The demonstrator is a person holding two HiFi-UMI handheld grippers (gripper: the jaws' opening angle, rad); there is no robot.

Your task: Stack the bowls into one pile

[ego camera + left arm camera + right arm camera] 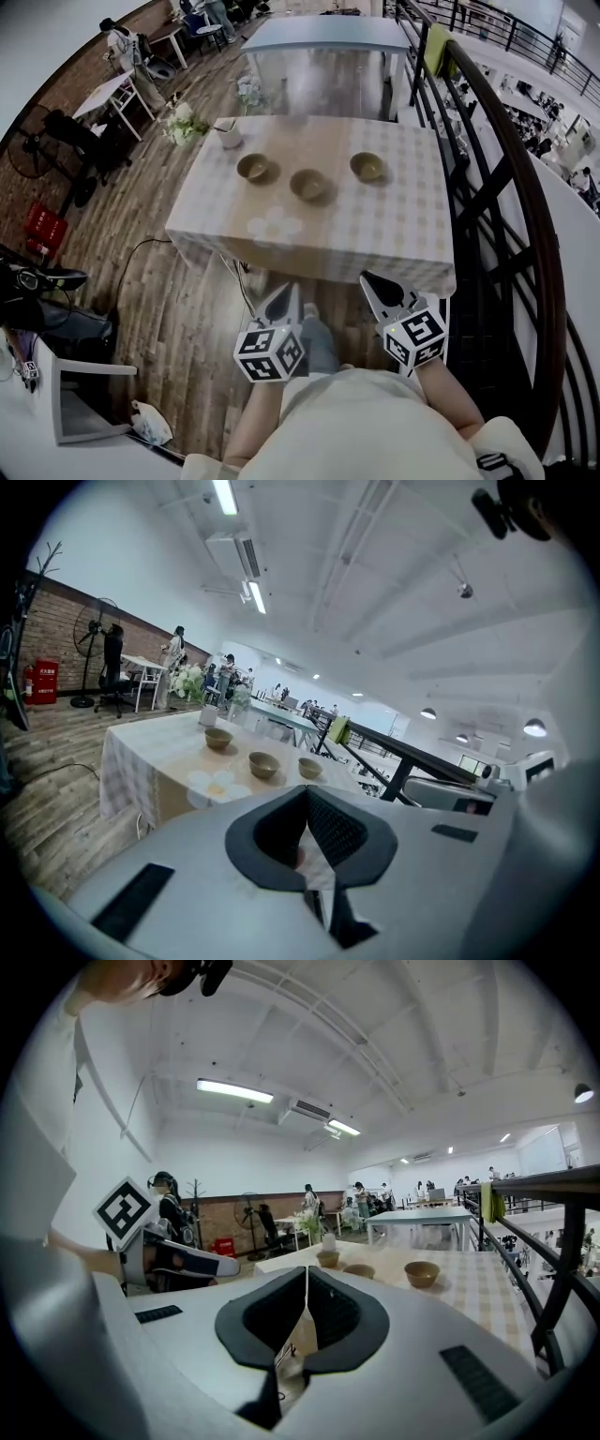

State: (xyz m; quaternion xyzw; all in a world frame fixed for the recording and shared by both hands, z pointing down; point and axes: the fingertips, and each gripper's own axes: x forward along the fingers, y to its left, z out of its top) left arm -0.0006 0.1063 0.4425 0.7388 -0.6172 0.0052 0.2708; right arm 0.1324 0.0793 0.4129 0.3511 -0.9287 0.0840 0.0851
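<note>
Three brown bowls stand apart in a row on the checked table (pixel 403 225): the left bowl (pixel 253 168), the middle bowl (pixel 307 184) and the right bowl (pixel 367 166). My left gripper (pixel 284 292) and right gripper (pixel 373 282) hang below the table's near edge, well short of the bowls, both shut with nothing held. The left gripper view shows the left bowl (pixel 218 738), the middle bowl (pixel 263 764) and the right bowl (pixel 309 767) beyond my left gripper (pixel 306 794). In the right gripper view my right gripper (pixel 307 1279) points toward the right bowl (pixel 421 1273).
A white cup (pixel 228 133) sits at the table's far left corner, with flowers (pixel 181 120) beside it. A black railing (pixel 487 187) runs along the right side. Another table (pixel 328 36) stands behind. A cable (pixel 141 251) lies on the wooden floor at left.
</note>
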